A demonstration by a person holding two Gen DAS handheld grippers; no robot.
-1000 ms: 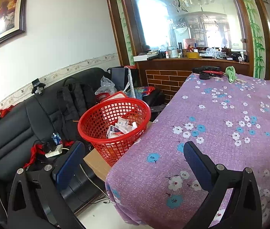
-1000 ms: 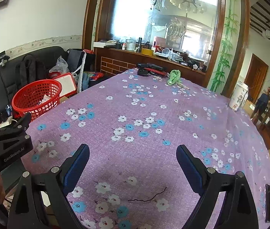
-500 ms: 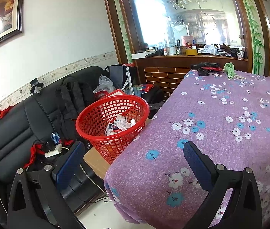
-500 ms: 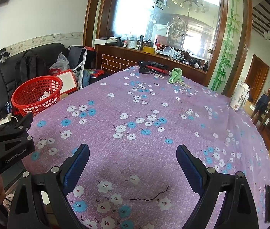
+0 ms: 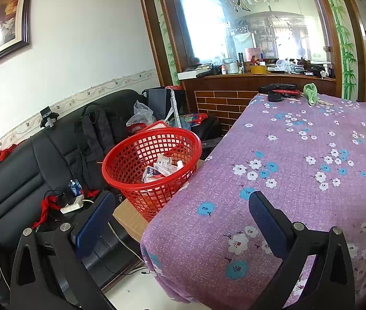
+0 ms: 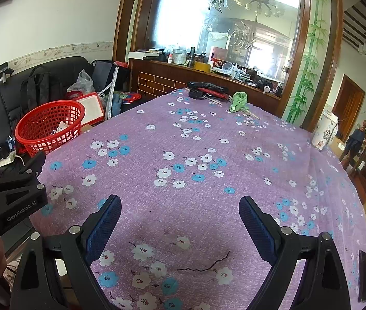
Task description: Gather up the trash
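Left gripper (image 5: 180,217) wide apart and empty beside the red basket (image 5: 152,165); right gripper (image 6: 180,219) wide apart and empty over the desk (image 6: 208,142)

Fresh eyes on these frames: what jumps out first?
The purple flowered tablecloth fills both views. Next, the red basket beside the table's left edge, with small boxes in it. Both claws, left and right, are open and empty.

Red mesh basket (image 5: 152,160), purple tablecloth (image 6: 208,155) w/ blue & white flowers, black sofa (image 5: 28,175), green rag (image 6: 238,100)
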